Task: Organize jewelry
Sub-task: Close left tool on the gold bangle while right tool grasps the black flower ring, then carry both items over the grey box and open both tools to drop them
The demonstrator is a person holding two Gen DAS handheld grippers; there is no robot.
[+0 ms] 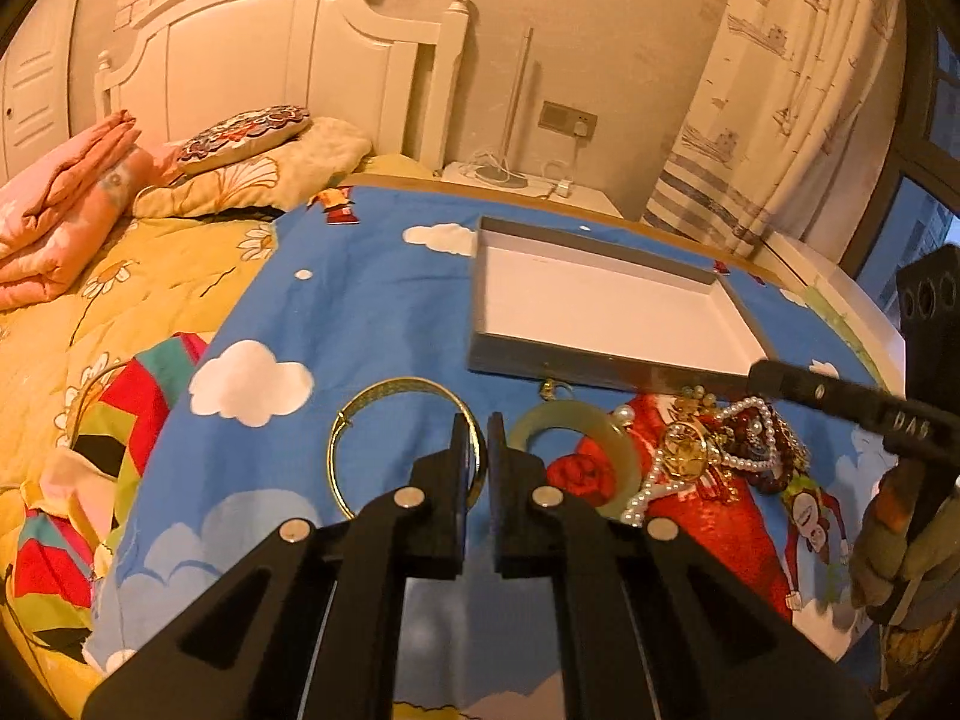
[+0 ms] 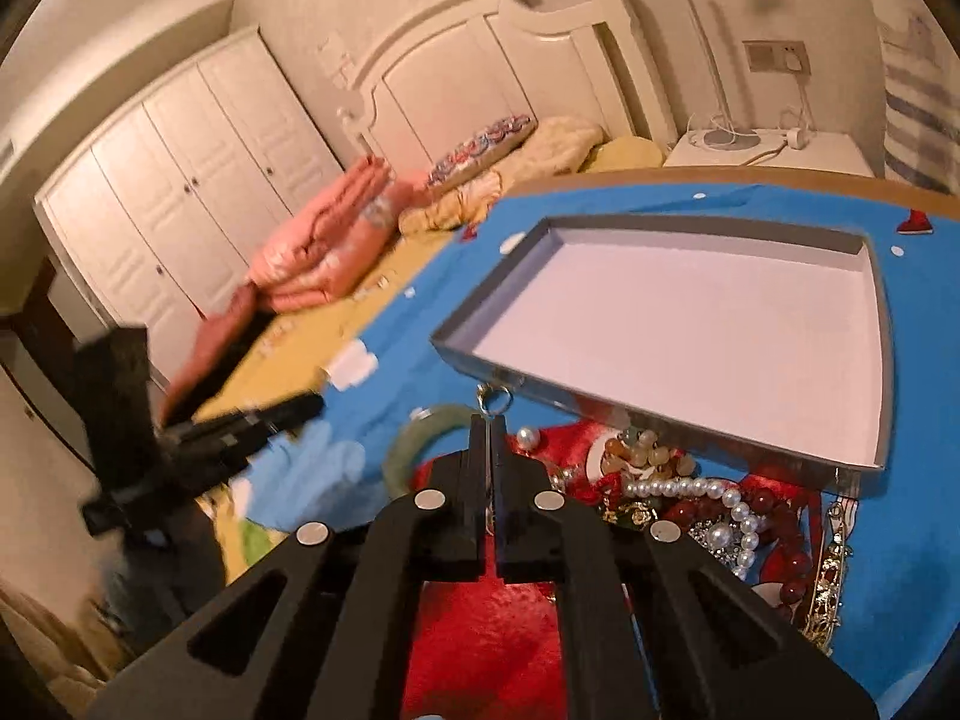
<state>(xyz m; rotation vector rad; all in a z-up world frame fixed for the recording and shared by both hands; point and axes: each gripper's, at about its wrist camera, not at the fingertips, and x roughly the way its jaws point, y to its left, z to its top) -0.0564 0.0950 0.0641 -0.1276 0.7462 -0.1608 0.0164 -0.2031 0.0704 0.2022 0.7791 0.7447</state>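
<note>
A grey tray with a white floor (image 1: 606, 312) lies empty on the blue cartoon cloth; it also shows in the right wrist view (image 2: 690, 324). In front of it lie a gold bangle (image 1: 360, 414), a pale green jade bangle (image 1: 606, 438) and a tangle of pearls and red beads (image 1: 738, 450). My left gripper (image 1: 479, 432) is shut on the gold bangle's right rim. My right gripper (image 2: 489, 432) is shut on a small ringed pendant (image 2: 495, 403) beside the jade bangle (image 2: 420, 438). The jewelry pile (image 2: 708, 498) lies to its right.
The cloth covers a board on a bed with a yellow quilt (image 1: 90, 276), pink folded blanket (image 1: 66, 192) and pillows. A white headboard (image 1: 270, 60), nightstand with lamp (image 1: 510, 174) and curtain (image 1: 780, 90) stand behind. A wardrobe (image 2: 168, 180) is on the left.
</note>
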